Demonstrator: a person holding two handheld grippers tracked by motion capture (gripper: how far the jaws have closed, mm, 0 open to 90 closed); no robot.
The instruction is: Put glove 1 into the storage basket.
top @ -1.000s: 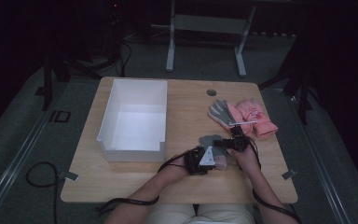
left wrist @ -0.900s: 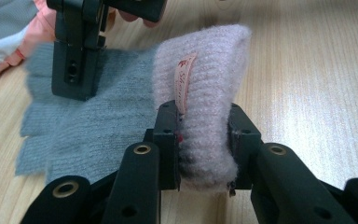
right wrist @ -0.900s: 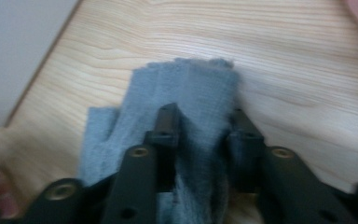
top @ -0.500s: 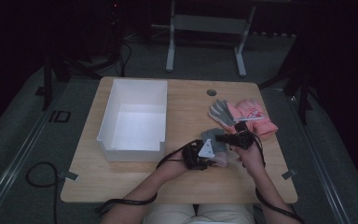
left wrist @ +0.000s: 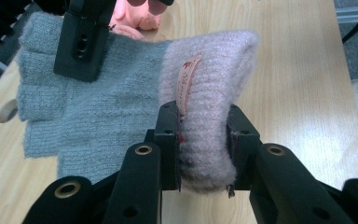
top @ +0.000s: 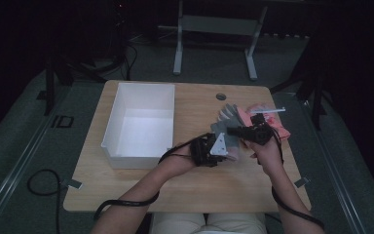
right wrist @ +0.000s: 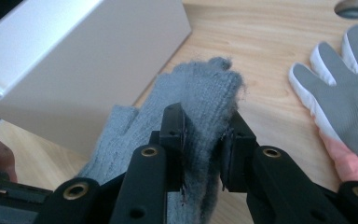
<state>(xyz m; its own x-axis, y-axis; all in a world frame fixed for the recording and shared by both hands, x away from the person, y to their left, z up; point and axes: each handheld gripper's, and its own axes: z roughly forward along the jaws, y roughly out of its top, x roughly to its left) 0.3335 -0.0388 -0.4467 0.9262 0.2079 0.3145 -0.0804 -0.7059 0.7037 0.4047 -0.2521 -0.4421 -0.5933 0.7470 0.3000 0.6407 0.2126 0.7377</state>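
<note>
Holding one soft grey knitted glove (left wrist: 98, 116) up higher than before, left claw (left wrist: 204, 140) pinches its pink cuff, whose tag is unreadable; right claw (right wrist: 204, 149) grips its fingers.

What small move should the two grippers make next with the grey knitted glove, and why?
Probably carry the grey glove sideways toward the white bin. The left gripper clamps its pink cuff, the right gripper pinches its finger end, so it hangs between them above the table. The bin stands open beside them.

Dim room; grey floor (top: 24, 161); metal stand (top: 214, 29) behind wooden table (top: 195, 195).
</note>
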